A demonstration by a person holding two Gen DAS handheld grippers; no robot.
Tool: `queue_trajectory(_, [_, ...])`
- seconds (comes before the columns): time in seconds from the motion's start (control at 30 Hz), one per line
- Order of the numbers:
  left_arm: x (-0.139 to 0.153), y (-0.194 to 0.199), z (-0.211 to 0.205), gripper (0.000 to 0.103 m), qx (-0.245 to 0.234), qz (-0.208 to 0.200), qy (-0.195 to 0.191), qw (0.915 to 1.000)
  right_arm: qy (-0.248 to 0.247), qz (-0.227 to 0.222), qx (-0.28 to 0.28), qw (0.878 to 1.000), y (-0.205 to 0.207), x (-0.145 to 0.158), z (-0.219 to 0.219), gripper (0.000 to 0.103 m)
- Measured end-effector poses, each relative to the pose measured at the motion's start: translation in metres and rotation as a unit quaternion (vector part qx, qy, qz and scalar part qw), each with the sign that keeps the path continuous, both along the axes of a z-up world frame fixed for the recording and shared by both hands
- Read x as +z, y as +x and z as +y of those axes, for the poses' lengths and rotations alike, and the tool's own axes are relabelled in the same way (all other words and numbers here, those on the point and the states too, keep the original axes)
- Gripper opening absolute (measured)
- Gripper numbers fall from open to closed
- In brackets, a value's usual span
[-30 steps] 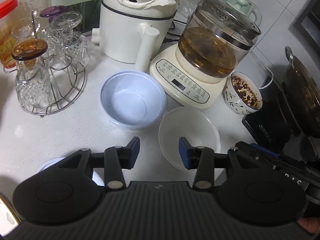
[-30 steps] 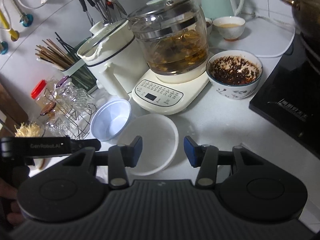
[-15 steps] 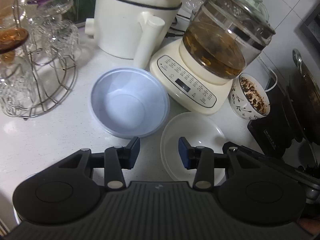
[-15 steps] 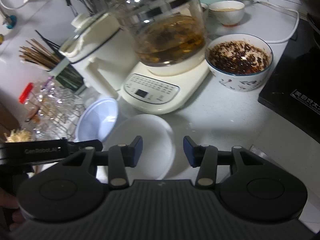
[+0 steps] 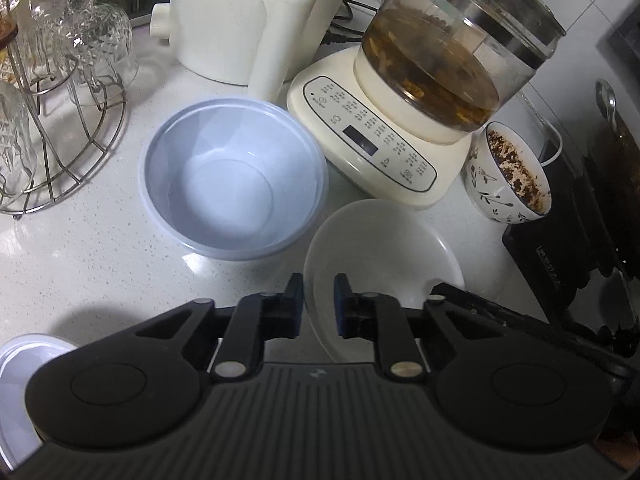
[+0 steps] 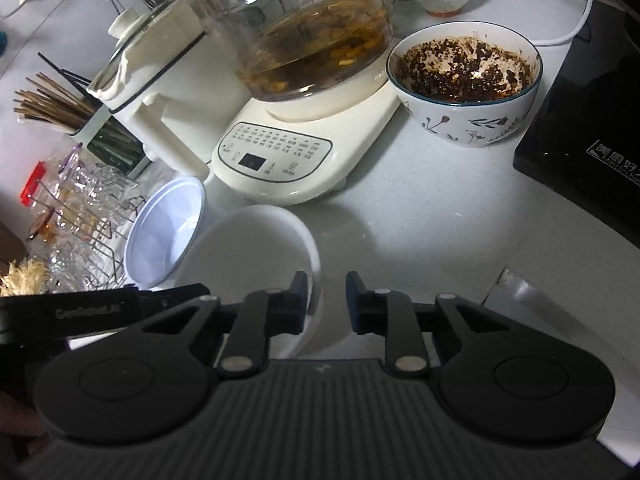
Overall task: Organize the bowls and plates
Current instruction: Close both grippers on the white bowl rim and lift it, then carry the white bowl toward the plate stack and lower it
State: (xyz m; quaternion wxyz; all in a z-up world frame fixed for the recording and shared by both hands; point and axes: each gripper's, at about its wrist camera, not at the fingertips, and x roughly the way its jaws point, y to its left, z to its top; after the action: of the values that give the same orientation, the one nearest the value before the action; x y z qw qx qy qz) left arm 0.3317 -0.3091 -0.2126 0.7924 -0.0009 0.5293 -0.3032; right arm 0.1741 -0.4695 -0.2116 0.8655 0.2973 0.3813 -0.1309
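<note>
Both grippers closing on the white bowl

The counter [image 5: 80, 248] holds my white bowl [image 5: 384, 240], touching the blue bowl [image 5: 234, 180]. My left gripper [image 5: 319, 300] and right gripper [image 6: 327, 300] have just narrowed onto opposite rims, apparently pinching them: ready to lift.

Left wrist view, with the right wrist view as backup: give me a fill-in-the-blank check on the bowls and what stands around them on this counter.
1. The white bowl is ___ inside.
2. The wire rack beside the blue bowl holds clear ___.
3. Dark food residue coats the inside of the ___ bowl next to the glass kettle.
Missing words: empty; glasses; patterned.
</note>
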Motion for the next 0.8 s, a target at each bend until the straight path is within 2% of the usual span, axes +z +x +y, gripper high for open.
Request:
queue_trajectory(0.1, [0.000,0.000,0.001,0.011,0.000,0.000,-0.008,1.0000,-0.001,-0.001,0.004,1.000,0.000,-0.002,0.003,0.017])
queue_trajectory(0.4, [0.009,-0.005,0.002,0.010,-0.008,-0.004,-0.018,0.9998,0.006,-0.002,0.008,1.000,-0.010,0.000,0.006,0.016])
queue_trajectory(0.8, [0.061,-0.024,0.015,0.011,-0.006,-0.015,-0.026,0.9995,-0.006,-0.015,0.015,1.000,-0.025,0.047,0.013,0.016])
